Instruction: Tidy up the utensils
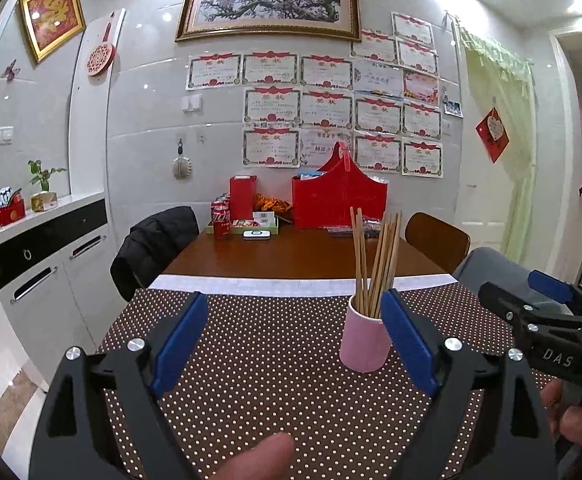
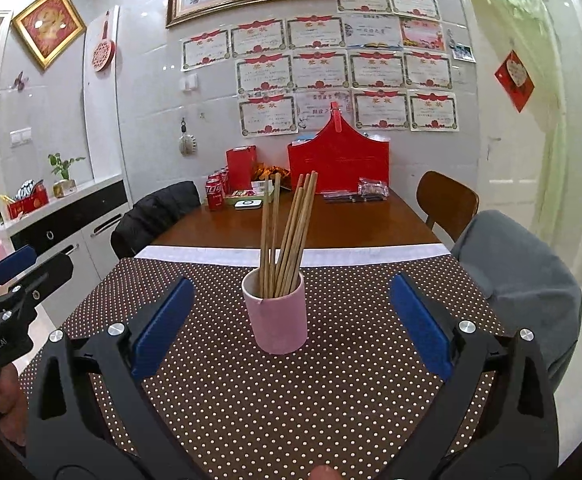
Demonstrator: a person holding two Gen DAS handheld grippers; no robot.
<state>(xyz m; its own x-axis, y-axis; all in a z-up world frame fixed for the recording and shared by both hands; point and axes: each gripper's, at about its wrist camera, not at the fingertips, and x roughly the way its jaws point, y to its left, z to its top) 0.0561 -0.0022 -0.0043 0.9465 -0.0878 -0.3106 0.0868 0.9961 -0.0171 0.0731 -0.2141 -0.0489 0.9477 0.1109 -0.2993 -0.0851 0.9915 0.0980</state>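
A pink cup [image 1: 363, 340] [image 2: 278, 320] stands upright on the brown dotted tablecloth [image 1: 275, 360] [image 2: 311, 392]. Several wooden chopsticks [image 1: 375, 264] [image 2: 287, 236] stick up out of it, fanned apart. My left gripper [image 1: 295, 300] is open, and the cup stands just inside its right blue finger. My right gripper [image 2: 293, 284] is open too, with the cup centred ahead between its blue fingers and nothing held. In the left wrist view the right gripper [image 1: 531, 300] shows at the right edge, held by a hand. The left gripper [image 2: 31, 264] appears at the left edge of the right wrist view.
Beyond the cloth the wooden table [image 1: 291, 252] carries cola cans [image 1: 221, 220], a red box [image 1: 243, 196], a red basket [image 1: 339, 196] and small packets at its far end. Chairs [image 1: 437, 240] stand on both sides, one with a dark jacket [image 1: 155, 244]. A white cabinet [image 1: 39, 264] is at left.
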